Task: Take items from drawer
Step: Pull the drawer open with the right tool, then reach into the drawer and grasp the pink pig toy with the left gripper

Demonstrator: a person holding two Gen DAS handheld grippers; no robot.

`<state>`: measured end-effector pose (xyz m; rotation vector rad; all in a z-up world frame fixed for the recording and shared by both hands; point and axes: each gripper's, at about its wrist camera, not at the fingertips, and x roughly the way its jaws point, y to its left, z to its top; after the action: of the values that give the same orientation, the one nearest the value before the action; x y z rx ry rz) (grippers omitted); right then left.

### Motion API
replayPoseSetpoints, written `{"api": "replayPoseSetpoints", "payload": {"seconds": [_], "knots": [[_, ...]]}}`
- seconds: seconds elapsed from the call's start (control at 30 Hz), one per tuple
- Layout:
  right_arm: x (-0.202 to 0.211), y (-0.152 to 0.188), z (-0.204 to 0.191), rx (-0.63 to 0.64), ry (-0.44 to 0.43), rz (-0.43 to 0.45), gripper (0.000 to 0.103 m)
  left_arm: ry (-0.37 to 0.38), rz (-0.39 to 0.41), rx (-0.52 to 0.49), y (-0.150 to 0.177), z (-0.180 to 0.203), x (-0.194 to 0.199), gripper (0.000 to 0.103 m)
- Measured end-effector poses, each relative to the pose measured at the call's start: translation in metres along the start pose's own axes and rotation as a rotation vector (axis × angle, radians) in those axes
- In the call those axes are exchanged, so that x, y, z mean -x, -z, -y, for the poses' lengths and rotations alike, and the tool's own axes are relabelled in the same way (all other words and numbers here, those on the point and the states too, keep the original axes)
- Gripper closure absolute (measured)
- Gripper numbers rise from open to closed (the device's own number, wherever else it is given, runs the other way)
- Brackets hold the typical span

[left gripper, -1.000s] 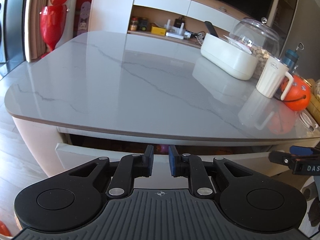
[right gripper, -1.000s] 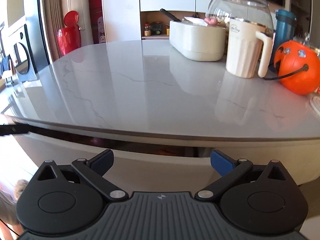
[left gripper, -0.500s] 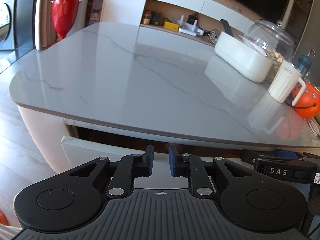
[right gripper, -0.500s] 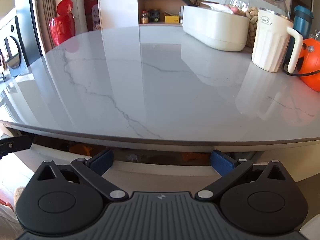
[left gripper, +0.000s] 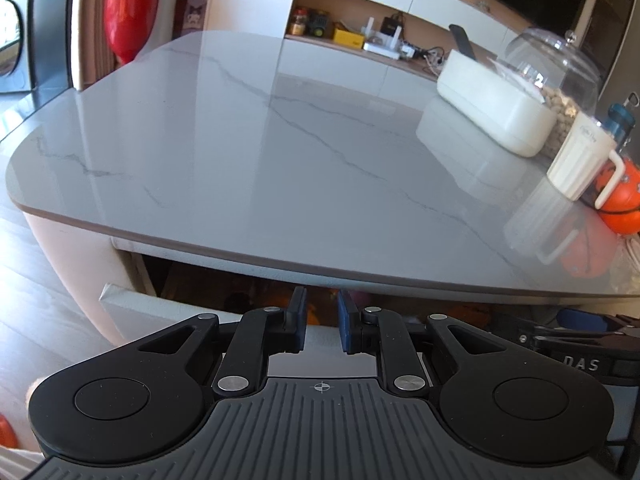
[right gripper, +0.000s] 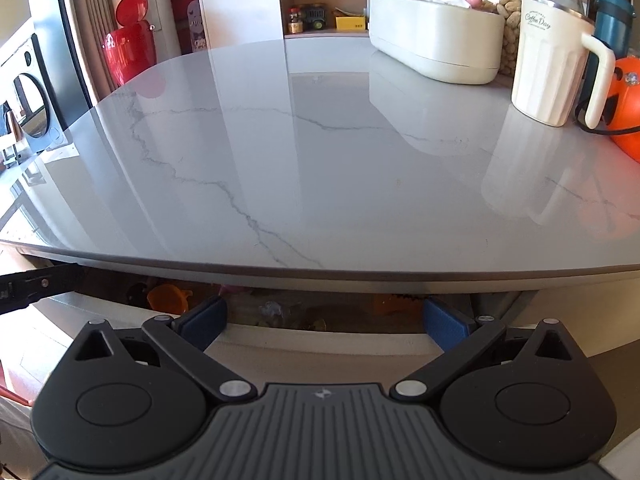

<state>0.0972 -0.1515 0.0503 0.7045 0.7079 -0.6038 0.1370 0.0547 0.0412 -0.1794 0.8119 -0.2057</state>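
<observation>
A white drawer (left gripper: 132,308) stands part-way out from under the grey marble tabletop (left gripper: 280,152). My left gripper (left gripper: 322,316) sits at the drawer front's upper edge, its fingers drawn close with only a narrow gap, tips reaching over the lip. In the right wrist view the drawer front (right gripper: 320,344) lies just below my right gripper (right gripper: 324,316), which is open wide and holds nothing. Inside the dark slot I see an orange item (right gripper: 166,298), a pink item (right gripper: 232,290), a clear wrapper (right gripper: 272,310) and another orange piece (right gripper: 384,304).
On the tabletop's far right stand a white oblong container (left gripper: 492,108), a glass dome jar (left gripper: 556,64), a white mug (right gripper: 552,64), a teal bottle (right gripper: 612,16) and an orange pumpkin bucket (right gripper: 628,108). A red bin (left gripper: 128,16) stands on the floor beyond the table.
The drawer has slid further out along with my left gripper, exposing more of its interior. Both cameras now look down more steeply on the tabletop. Finger spacing is unchanged.
</observation>
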Motion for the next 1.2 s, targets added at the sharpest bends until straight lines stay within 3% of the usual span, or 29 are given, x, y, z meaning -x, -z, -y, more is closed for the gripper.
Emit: {"api": "replayPoseSetpoints", "payload": {"seconds": [0.17,0.37,0.63,0.9,1.2], "knots": [[0.002,0.0,0.001,-0.012,-0.001,-0.011,0.0,-0.032,-0.014,-0.054,0.004,0.007,-0.008,0.085],[0.003,-0.001,0.002,-0.026,0.0,-0.018,0.0,-0.017,-0.034,-0.105,0.011,0.007,0.0,0.085],[0.025,0.019,0.001,-0.035,-0.007,-0.06,0.0,-0.001,-0.117,-0.133,0.037,0.007,0.031,0.084],[0.063,0.064,0.014,-0.073,-0.133,-0.181,0.0,0.04,-0.19,-0.149,0.076,0.001,0.076,0.084],[0.073,0.076,0.015,-0.056,-0.122,-0.128,0.0,0.027,-0.183,-0.172,0.076,0.006,0.075,0.085]]}}
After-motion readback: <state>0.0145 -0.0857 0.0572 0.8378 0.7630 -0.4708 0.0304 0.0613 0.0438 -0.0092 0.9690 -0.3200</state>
